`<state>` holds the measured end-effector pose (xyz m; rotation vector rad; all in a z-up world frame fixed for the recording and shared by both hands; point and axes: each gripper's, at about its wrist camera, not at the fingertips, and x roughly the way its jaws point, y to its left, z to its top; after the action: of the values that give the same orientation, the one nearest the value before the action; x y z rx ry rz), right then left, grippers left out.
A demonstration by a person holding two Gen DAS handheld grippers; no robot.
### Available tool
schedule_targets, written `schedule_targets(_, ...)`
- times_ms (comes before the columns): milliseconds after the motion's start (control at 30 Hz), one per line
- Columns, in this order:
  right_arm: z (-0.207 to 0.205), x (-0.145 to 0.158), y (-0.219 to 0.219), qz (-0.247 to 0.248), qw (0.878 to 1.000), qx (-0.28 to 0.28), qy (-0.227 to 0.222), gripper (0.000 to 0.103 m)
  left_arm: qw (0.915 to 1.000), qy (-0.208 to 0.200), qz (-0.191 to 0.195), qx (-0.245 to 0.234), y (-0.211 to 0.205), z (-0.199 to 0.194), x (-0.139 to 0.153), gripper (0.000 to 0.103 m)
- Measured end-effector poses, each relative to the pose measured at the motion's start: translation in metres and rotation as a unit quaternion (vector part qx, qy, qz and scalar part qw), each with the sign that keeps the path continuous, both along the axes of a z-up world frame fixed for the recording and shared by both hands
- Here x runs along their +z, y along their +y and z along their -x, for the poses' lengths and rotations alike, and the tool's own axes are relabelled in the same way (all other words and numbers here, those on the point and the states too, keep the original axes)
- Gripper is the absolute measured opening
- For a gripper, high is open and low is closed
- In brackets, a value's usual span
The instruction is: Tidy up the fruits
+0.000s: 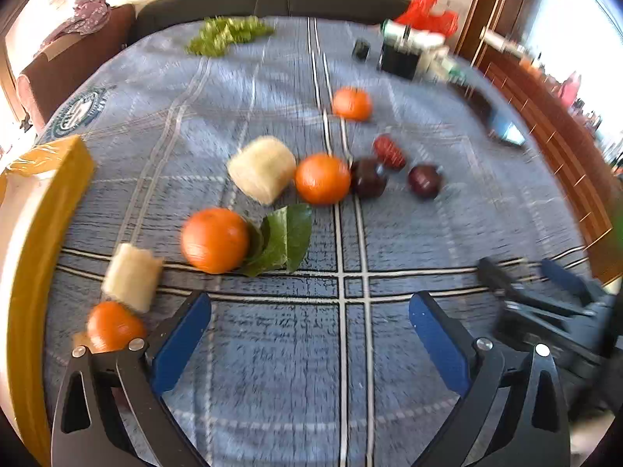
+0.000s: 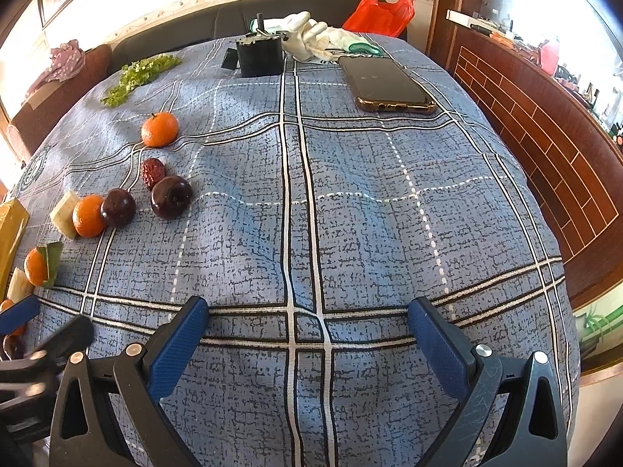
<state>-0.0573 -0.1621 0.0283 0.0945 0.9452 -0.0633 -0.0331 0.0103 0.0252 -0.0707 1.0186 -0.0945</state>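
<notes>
Several oranges lie on the blue plaid cloth: a leafy one [image 1: 215,239], a middle one [image 1: 322,179], a far one [image 1: 351,103] and one by my left finger [image 1: 113,326]. Two dark plums [image 1: 368,177] [image 1: 424,181] and a red date [image 1: 389,151] lie beside them, with two pale cut pieces [image 1: 261,168] [image 1: 131,276]. My left gripper [image 1: 309,311] is open and empty above the cloth. My right gripper [image 2: 309,313] is open and empty, right of the fruit; the plums [image 2: 171,196] [image 2: 118,202] and date [image 2: 152,173] show at its left.
A yellow box [image 1: 43,210] stands at the left edge. A phone [image 2: 389,83], a black box [image 2: 260,56], white gloves [image 2: 311,35], a red bag [image 2: 379,9] and green leaves [image 2: 138,72] lie at the far end. A wooden cabinet [image 2: 545,148] runs along the right.
</notes>
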Motion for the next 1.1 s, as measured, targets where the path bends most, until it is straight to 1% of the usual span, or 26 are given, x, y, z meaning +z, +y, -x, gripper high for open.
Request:
schedule_targets(33,-0.001,0.000,0.001,0.000,1.000,0.000,0.000,0.103,0.9998,-0.017,0.014,0.000,0.006,0.009,0.011,0.101)
schedule_targets(67,-0.001,0.000,0.001,0.000,1.000,0.000,-0.001,0.103,0.9994,-0.027,0.020,0.001,0.009,0.014,0.017,0.101)
schedule_targets(133,-0.002,0.000,0.001,0.001,1.000,0.001,-0.002,0.103,0.9976,-0.062,0.030,0.008,0.019,0.029,0.037,0.101)
schedule_targets(233,-0.001,0.000,0.001,0.001,1.000,0.001,-0.002,0.103,0.9914,-0.122,0.043,0.020,0.042,0.062,0.069,0.101)
schedule_targets(300,0.000,0.000,0.001,0.003,1.000,0.000,-0.003,0.103,0.9873,-0.147,0.051,0.030,0.059,0.080,0.087,0.101)
schedule_targets(400,0.001,0.000,0.001,0.004,1.000,-0.001,-0.004,0.103,0.9808,-0.182,0.049,0.048,0.085,0.105,0.113,0.101)
schedule_targets(533,0.008,0.003,0.004,0.017,1.000,-0.006,-0.006,0.102,0.9729,-0.213,0.065,0.061,0.123,0.138,0.142,0.101)
schedule_targets(600,0.021,0.012,0.007,0.015,1.000,-0.008,-0.022,0.096,0.9681,-0.229,0.070,0.075,0.140,0.154,0.155,0.101)
schedule_targets(667,0.040,0.028,0.011,0.007,0.999,-0.011,-0.050,0.096,0.9629,-0.243,0.078,0.089,0.156,0.173,0.165,0.101)
schedule_targets(733,0.060,0.051,0.016,0.006,0.997,-0.009,-0.082,0.096,0.9531,-0.268,0.095,0.105,0.175,0.194,0.183,0.101)
schedule_targets(800,0.083,0.089,0.024,0.000,0.992,0.001,-0.125,0.096,0.9448,-0.290,0.102,0.114,0.190,0.212,0.201,0.101)
schedule_targets(833,0.093,0.109,0.026,-0.005,0.989,0.008,-0.145,0.096,0.9420,-0.297,0.104,0.116,0.193,0.220,0.206,0.101)
schedule_targets(900,0.118,0.153,0.030,-0.014,0.981,0.022,-0.193,0.097,0.9349,-0.314,0.111,0.123,0.204,0.236,0.226,0.101)
schedule_targets(933,0.131,0.177,0.032,-0.014,0.975,0.028,-0.222,0.097,0.9321,-0.322,0.111,0.124,0.209,0.243,0.238,0.101)
schedule_targets(1000,0.160,0.229,0.037,-0.010,0.957,0.038,-0.287,0.097,0.9284,-0.336,0.098,0.124,0.215,0.255,0.260,0.101)
schedule_targets(1033,0.176,0.258,0.038,-0.011,0.946,0.045,-0.321,0.097,0.9245,-0.351,0.080,0.126,0.218,0.260,0.276,0.101)
schedule_targets(1100,0.194,0.302,0.042,-0.020,0.929,0.061,-0.363,0.100,0.9201,-0.366,0.049,0.132,0.220,0.264,0.296,0.101)
